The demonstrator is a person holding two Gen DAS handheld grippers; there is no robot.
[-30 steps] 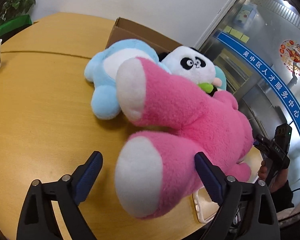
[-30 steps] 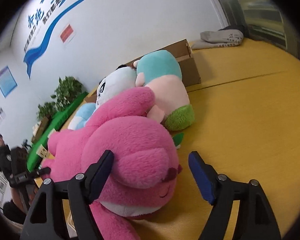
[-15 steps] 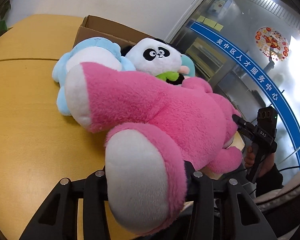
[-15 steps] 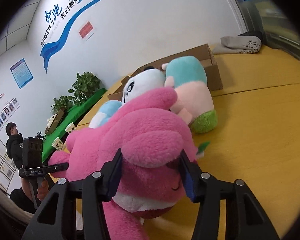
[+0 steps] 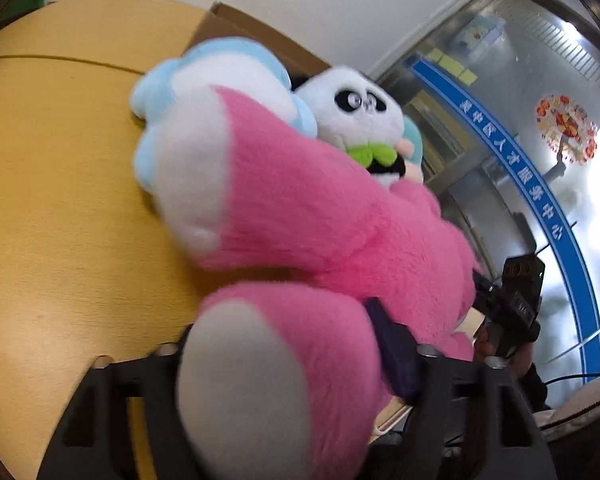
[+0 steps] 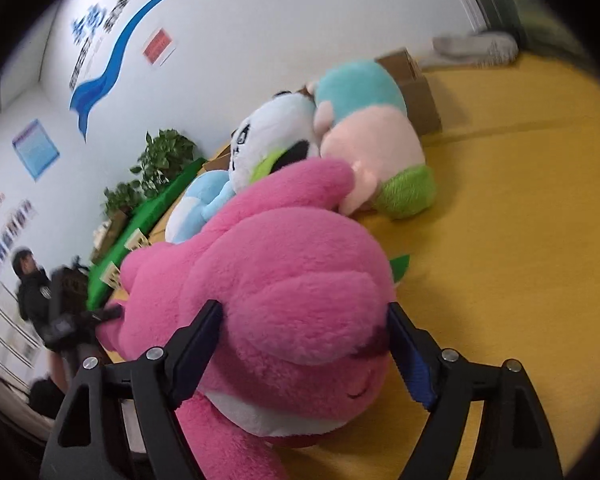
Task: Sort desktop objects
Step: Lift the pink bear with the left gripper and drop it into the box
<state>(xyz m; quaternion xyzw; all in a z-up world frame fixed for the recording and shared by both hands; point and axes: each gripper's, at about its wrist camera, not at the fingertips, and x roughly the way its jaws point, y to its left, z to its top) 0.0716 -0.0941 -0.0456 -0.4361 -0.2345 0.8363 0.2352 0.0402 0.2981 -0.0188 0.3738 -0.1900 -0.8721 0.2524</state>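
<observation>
Both grippers, having closed onto the pink bear [image 5: 340, 240], are easing: left gripper [image 5: 292, 364] fingers clamping its leg, right gripper [image 6: 304, 344] fingers flanking its head; lift is probably beginning.

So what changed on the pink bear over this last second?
Both grippers took hold of the pink bear: the left gripper closed on a leg, the right gripper on the head, then both jaws eased open slightly, pads pressing the fur. The panda, blue toy and box stayed put.
</observation>
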